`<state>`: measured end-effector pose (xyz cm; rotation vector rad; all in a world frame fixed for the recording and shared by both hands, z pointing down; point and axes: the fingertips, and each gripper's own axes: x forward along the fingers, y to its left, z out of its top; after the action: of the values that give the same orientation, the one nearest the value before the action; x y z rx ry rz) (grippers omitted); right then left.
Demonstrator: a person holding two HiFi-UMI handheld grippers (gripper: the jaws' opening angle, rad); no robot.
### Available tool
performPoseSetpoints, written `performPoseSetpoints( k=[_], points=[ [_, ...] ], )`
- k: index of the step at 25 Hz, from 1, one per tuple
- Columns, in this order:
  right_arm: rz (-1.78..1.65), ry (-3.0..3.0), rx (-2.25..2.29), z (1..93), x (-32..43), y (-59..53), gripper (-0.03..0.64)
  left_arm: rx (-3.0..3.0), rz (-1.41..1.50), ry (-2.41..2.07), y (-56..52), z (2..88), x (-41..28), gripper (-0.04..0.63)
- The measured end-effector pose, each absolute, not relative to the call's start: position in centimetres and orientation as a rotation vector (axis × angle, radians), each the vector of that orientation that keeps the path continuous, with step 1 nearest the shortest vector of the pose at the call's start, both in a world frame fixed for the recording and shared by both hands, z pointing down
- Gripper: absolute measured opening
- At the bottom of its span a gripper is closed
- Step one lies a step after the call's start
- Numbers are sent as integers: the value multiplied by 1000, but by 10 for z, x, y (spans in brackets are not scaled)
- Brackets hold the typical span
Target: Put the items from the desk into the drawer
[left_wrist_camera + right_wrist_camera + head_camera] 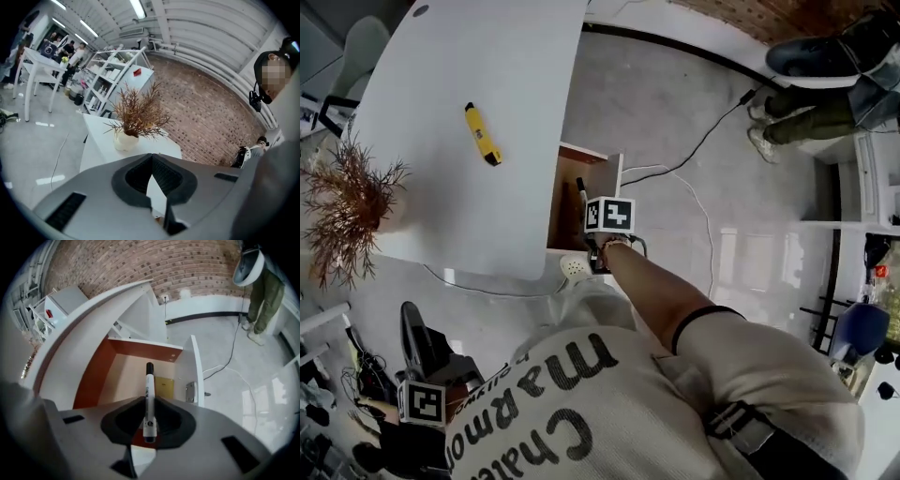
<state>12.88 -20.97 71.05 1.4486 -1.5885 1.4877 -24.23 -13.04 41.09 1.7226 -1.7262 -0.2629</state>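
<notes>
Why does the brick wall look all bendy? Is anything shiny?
Left gripper view: the wide lens curves the brick wall and blackens the corners. Right gripper view: same bending on the desk edge; the marker looks sharp. Head view: bright glare on the floor.

Drawer (pixel 567 202) partly hidden under desk (pixel 469 56); yellow thing (pixel 164 386) inside too small to identify.
</notes>
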Motion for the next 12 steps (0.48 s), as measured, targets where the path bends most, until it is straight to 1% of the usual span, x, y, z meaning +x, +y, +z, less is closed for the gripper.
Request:
performPoseSetpoints(
  k=[5, 10, 12],
  points=[
    [1497, -1495, 1400, 759, 117, -221, 69, 1642, -195, -1833, -135, 413, -252, 0],
    [1542, -1350, 1394, 791, 114, -216, 69, 1590, -154, -1866, -142, 421, -250, 0],
    [1563, -1351, 1376, 802, 102, -218, 69, 1572, -135, -1872, -144, 426, -251, 0]
  ],
)
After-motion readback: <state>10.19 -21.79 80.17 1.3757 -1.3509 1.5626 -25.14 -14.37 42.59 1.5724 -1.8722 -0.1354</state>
